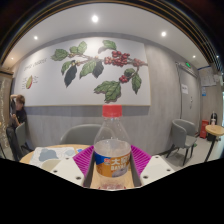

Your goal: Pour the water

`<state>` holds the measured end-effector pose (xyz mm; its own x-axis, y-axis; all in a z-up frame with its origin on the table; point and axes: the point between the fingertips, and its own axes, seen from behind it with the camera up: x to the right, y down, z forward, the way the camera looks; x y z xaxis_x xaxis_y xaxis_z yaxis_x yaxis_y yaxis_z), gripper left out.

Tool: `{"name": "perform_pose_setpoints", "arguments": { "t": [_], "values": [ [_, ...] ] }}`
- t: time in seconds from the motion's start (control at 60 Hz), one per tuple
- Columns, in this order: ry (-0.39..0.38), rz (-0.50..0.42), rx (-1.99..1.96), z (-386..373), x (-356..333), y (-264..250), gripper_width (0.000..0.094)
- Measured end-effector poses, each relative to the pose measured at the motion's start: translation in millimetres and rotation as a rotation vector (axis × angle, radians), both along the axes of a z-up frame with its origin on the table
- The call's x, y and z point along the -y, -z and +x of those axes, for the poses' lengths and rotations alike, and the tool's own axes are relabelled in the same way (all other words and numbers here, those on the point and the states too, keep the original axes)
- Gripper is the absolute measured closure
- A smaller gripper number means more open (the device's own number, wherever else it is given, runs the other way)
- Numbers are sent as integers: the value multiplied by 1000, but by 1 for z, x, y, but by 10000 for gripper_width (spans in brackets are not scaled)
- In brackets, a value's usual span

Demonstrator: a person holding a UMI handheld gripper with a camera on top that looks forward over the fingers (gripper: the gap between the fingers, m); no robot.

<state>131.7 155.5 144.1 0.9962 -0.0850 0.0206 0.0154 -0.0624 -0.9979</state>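
Note:
A clear plastic water bottle (112, 148) with a red cap and an orange and blue label stands upright between my gripper's (112, 168) two fingers. The magenta pads (84, 158) press against both sides of the bottle at label height, so the gripper is shut on it. The bottle looks lifted above the table, well in front of the far wall. No cup or other vessel shows in the view.
A round light wooden table (45, 154) lies below at the left. Grey chairs (183, 138) stand by the wall with a leaf mural (100, 65). A person (17, 112) sits at the far left. Another table (214, 130) is at the right.

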Motion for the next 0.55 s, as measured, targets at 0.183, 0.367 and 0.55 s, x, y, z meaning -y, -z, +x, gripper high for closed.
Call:
{"name": "perform_pose_setpoints", "arguments": {
  "t": [0.183, 0.367, 0.55],
  "values": [
    [-14, -80, 17, -7, 39, 4, 89],
    [-106, -107, -7, -40, 133, 9, 85],
    [-200, -138, -100, -84, 221, 29, 84]
  ]
}}
